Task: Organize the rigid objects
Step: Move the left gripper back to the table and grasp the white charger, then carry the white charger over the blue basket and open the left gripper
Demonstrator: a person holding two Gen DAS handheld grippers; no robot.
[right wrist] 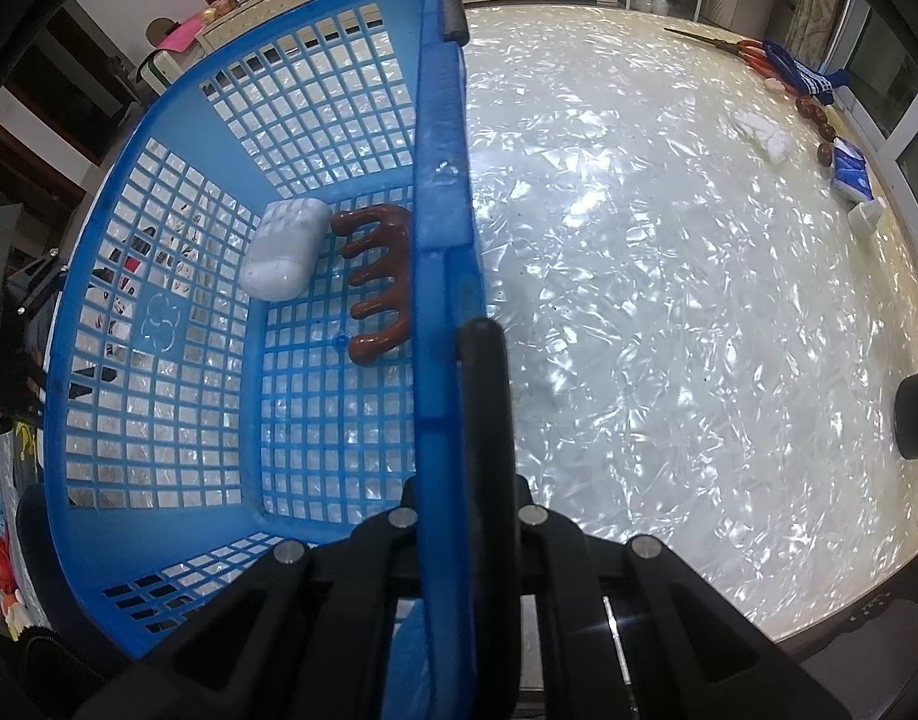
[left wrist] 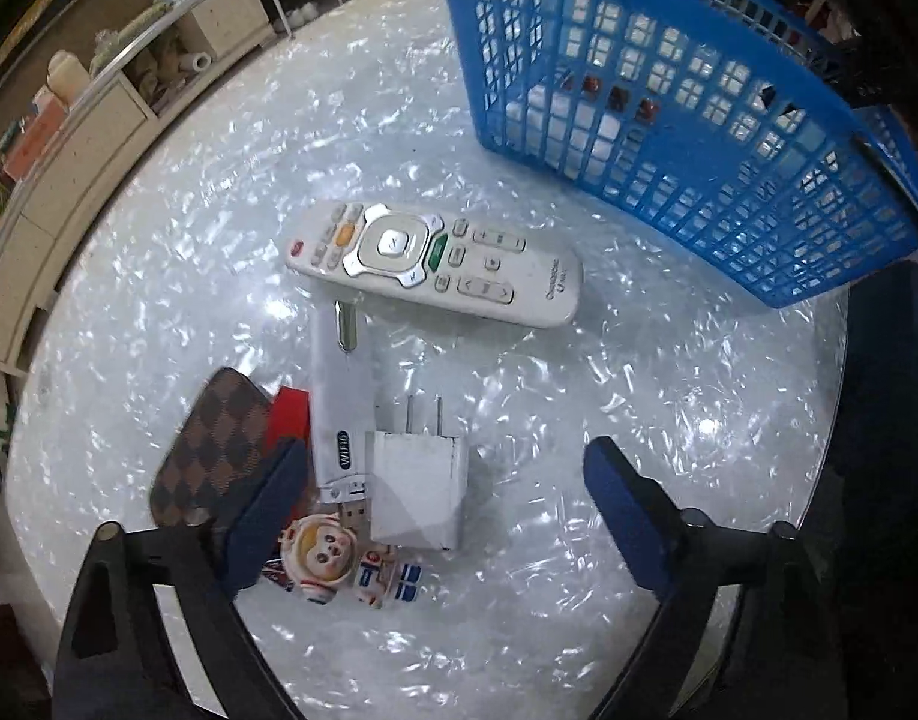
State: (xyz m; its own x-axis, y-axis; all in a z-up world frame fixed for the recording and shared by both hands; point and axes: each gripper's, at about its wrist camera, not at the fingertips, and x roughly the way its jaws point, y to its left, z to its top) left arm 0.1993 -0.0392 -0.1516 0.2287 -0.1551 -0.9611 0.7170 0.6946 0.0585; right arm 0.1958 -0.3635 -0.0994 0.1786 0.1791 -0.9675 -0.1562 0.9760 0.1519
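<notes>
Reaching down over a cluster of small items, the left hand-held gripper (left wrist: 444, 480) stood with its jaws spread and nothing pinched. The white charger plug (left wrist: 417, 489) lay between the blue fingers (left wrist: 624, 516), untouched, its prongs pointing away from the camera. Judged from this, the step in hand was the pickup of the charger plug for transfer to the blue basket (left wrist: 669, 138). The next move would call for a further descent and a closing squarely on the plug's flat sides.

Obstructions were close. A white WiFi dongle (left wrist: 342, 402) lay touching or just beside the plug on the left, a checked brown case (left wrist: 210, 450) and a red item (left wrist: 288, 417) sat under the left finger, and an astronaut figurine (left wrist: 318, 555) lay near the plug's near end. A white remote (left wrist: 435, 261) rested farther off on the worktop (left wrist: 669, 420). The dongle could be caught in the same grip.

In the right wrist view, the right hand-held gripper (right wrist: 459, 360) was pressed together on the rim of the blue basket (right wrist: 441, 192), steadying it. Inside lay a grey-white oblong case (right wrist: 285, 252) and a brown toothed comb (right wrist: 372, 276). Scissors (right wrist: 735, 48) and tissue packs (right wrist: 852, 174) lay well apart, at the far edge of the worktop (right wrist: 669, 330).
</notes>
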